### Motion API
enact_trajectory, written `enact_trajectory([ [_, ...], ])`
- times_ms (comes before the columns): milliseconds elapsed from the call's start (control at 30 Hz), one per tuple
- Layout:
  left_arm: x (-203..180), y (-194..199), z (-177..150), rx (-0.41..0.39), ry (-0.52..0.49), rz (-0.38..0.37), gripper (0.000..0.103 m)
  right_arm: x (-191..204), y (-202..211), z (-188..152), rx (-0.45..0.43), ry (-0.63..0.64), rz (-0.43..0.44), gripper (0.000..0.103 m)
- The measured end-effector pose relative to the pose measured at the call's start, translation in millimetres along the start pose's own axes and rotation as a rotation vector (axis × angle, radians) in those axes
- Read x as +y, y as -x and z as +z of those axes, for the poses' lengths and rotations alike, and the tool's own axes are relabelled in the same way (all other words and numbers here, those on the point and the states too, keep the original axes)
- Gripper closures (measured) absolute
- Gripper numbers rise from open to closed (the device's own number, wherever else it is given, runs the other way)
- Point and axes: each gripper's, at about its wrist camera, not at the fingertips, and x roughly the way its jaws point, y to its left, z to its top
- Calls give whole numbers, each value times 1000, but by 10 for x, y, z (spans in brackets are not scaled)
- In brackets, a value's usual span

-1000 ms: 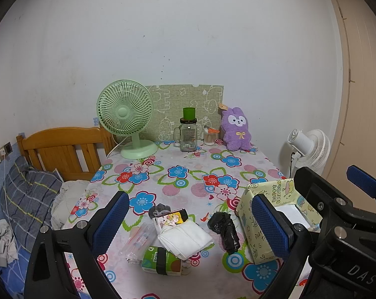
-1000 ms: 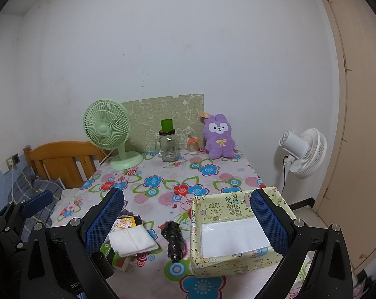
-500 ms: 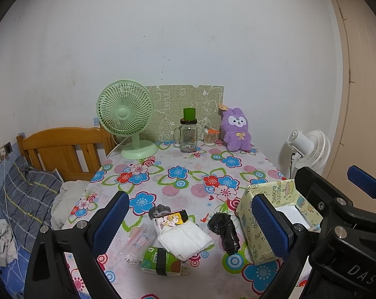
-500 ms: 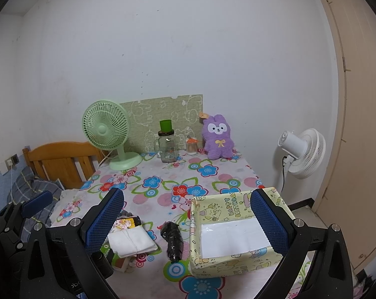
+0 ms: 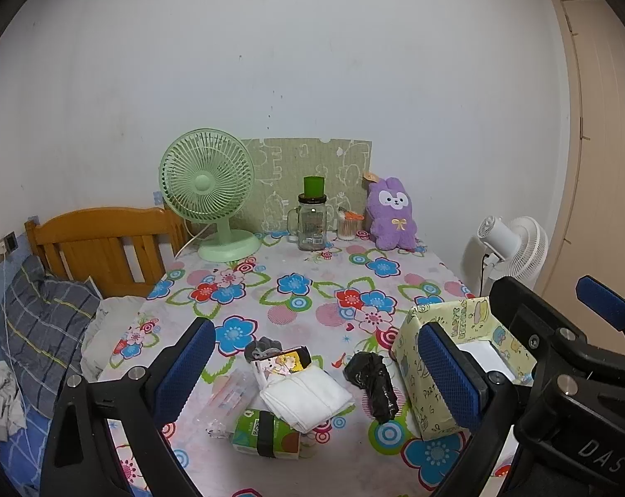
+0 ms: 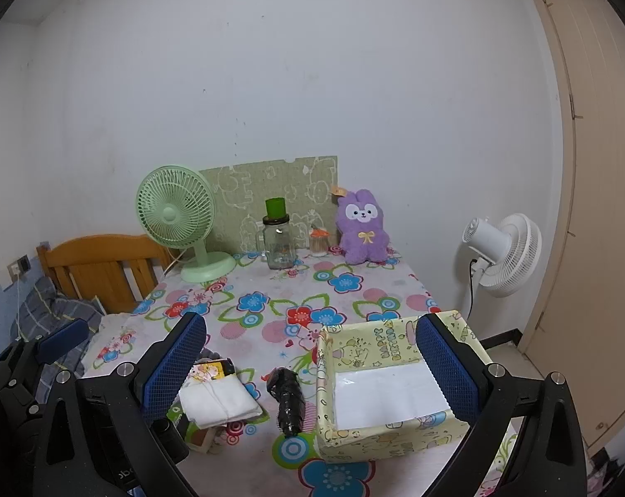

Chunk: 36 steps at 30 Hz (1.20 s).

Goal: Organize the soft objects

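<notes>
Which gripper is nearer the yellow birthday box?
Right. The right gripper hangs open above and just short of the yellow birthday box. The left gripper, also open, faces the folded white cloth, with the box off to its right.

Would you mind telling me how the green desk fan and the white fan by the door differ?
The green desk fan stands on the table by the wall; the white fan stands off the table's right side, lower, near the door. The green desk fan faces the camera; the white fan shows its motor housing, turned away. Both have round grilles, and neither visibly spins.
</notes>
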Motion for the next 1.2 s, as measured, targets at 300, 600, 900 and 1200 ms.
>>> enact_trajectory([
  [300, 32, -77, 14, -7, 0, 14, 5, 10, -69, -15, 8, -9, 7, 2],
  [600, 93, -238, -39, 16, -7, 36, 6, 85, -244, -46, 46, 6, 19, 9],
  [900, 231, -500, -136, 74, -1, 46, 8, 181, -531, -138, 93, -5, 40, 12],
  [1200, 381, -765, -278, 140, 5, 40, 8, 328, -826, -254, 151, -2, 53, 16],
])
